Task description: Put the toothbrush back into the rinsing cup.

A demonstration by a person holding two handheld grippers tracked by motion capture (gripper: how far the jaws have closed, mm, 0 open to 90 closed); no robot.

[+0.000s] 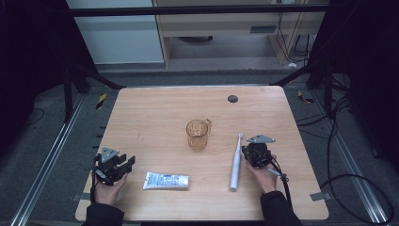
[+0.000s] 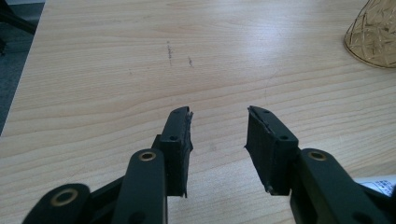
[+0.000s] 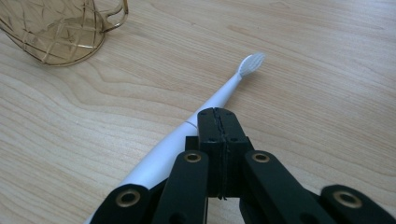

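On the table (image 1: 155, 108): one cup (image 1: 197, 134) centre, one toothbrush (image 1: 235, 162) right, one tube (image 1: 166, 180) lower left. My left gripper (image 2: 218, 126) is spread; my right gripper (image 3: 218, 122) is pressed together, empty.

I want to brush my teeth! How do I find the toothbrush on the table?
Look at the wooden table, right of the amber glass mug in the middle. The toothbrush lies flat beside the right gripper. It is long, thin and white, unlike the flat toothpaste tube.

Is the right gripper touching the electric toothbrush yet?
Cannot tell. In the right gripper view the right gripper, shut and empty, overlaps the electric toothbrush; neither contact nor gap shows plainly.
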